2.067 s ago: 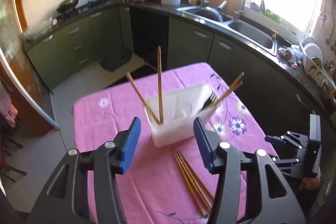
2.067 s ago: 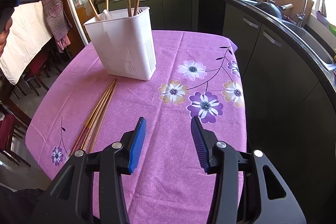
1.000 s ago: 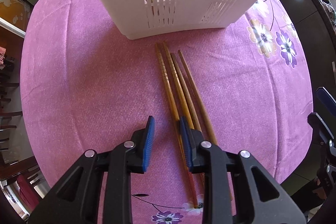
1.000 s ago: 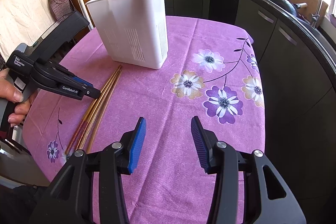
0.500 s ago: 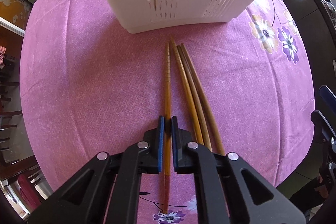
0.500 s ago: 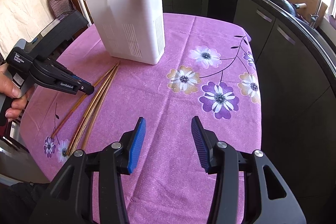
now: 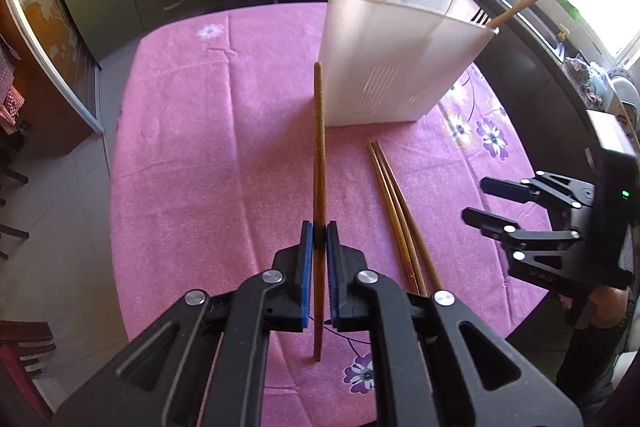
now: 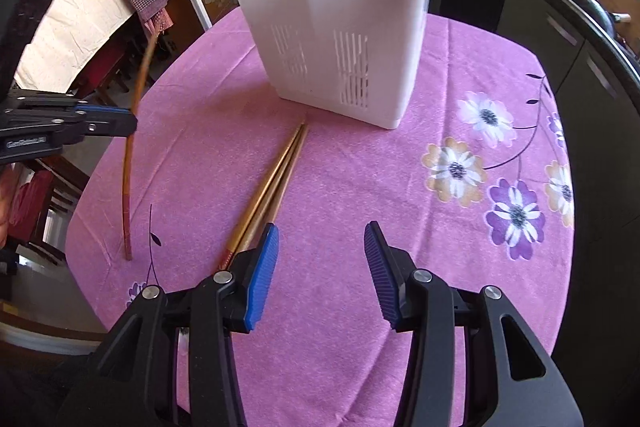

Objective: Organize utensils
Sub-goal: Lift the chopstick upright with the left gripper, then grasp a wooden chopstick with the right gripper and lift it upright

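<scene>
Left tool [image 7: 319,231] is clenched on one chopstick [image 7: 318,147], held centre frame, its lower end low over the tabletop [image 7: 200,147]. Right tool [image 8: 320,259] is released, empty. Risk: the thin stick pivots between the pads and misses the white holder [image 7: 392,59], upper right.

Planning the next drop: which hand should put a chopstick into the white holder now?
Left. The left gripper is already shut on a chopstick, lifted beside the white holder. The right gripper is open and empty, above the chopsticks on the cloth.
</scene>
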{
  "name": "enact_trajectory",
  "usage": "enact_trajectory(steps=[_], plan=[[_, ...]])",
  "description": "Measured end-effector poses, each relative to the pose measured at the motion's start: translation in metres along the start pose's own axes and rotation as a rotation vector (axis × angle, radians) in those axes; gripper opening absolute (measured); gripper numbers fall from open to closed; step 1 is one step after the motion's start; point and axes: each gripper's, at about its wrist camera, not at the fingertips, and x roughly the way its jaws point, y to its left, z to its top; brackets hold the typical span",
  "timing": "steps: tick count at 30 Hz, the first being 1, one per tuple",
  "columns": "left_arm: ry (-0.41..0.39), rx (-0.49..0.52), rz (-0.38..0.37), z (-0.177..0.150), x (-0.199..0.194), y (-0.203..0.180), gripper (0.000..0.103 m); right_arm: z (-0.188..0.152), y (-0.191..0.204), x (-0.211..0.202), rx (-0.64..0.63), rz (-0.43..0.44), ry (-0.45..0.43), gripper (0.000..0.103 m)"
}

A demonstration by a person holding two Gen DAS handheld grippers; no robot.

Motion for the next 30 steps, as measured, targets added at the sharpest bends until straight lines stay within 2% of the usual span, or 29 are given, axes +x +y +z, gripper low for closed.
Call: enact_trajectory(steps=[2, 5, 11, 21, 25, 30], plan=[[-0.037, 0.006, -0.001, -0.003, -0.016, 0.013, 0.007, 0.009, 0.004, 0.015, 0.006, 0.006, 0.044, 0.032], [-0.073, 0.014, 0.002, -0.007, -0.02, 0.012, 0.007, 0.019, 0.009, 0.034, 0.013, 0.015, 0.099, 0.023], [-0.103, 0.037, -0.015, -0.012, -0.023, 0.015, 0.007, 0.029, 0.022, 0.055, -0.007, -0.017, 0.155, 0.017], [-0.114, 0.059, -0.029, -0.018, -0.025, 0.013, 0.007, 0.036, 0.04, 0.07, -0.041, -0.062, 0.218, 0.014], [-0.122, 0.073, -0.028, -0.019, -0.026, 0.011, 0.007, 0.042, 0.044, 0.074, -0.044, -0.085, 0.223, 0.013], [-0.128, 0.078, -0.028, -0.021, -0.026, 0.011, 0.007, 0.044, 0.044, 0.073, -0.032, -0.089, 0.191, 0.007]])
